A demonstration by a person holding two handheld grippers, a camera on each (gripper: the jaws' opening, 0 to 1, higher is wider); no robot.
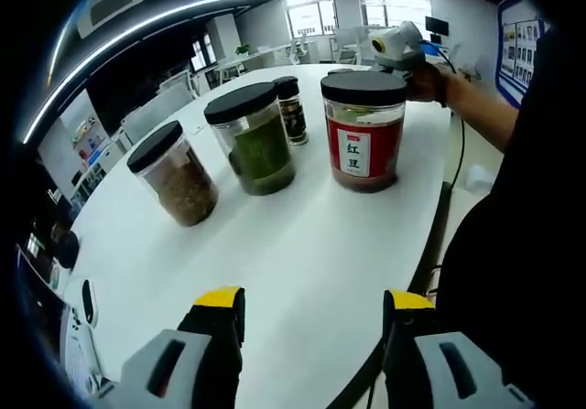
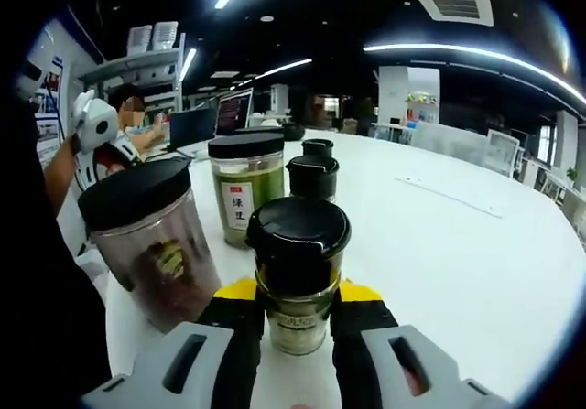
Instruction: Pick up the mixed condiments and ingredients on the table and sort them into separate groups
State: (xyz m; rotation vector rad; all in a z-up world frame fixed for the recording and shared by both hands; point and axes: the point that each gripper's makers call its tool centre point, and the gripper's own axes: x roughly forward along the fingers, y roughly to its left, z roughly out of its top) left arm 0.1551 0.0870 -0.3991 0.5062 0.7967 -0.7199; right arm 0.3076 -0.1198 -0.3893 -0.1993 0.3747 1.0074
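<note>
While my right gripper [image 2: 298,313] sits low over the white table [image 2: 476,272], its yellow-tipped jaws are closed against both sides of a small black-capped bottle [image 2: 298,272], which stands upright between them with a pale label near its base. Just left of that bottle in the right gripper view is a large jar [image 2: 151,240] with a black lid and dark reddish contents. Behind it stands a green-bean jar [image 2: 245,189] with a white label, and beside that are two more small dark bottles [image 2: 312,177], one behind the other. My left gripper [image 2: 94,127] shows at the far left edge of this view, held up in my hand.

My left gripper [image 1: 311,322] is spread wide with nothing between its jaws, hovering over bare table [image 1: 302,244] near the edge. Well ahead of it in the left gripper view stand a brown-filled jar [image 1: 176,176], a green jar [image 1: 255,141], a small dark bottle [image 1: 292,110] behind that, and a red-bean jar [image 1: 363,133] with a white label. My right gripper [image 1: 398,43] appears beyond the red-bean jar, held in my hand [image 1: 430,81]; I cannot tell its jaw state from this angle.
</note>
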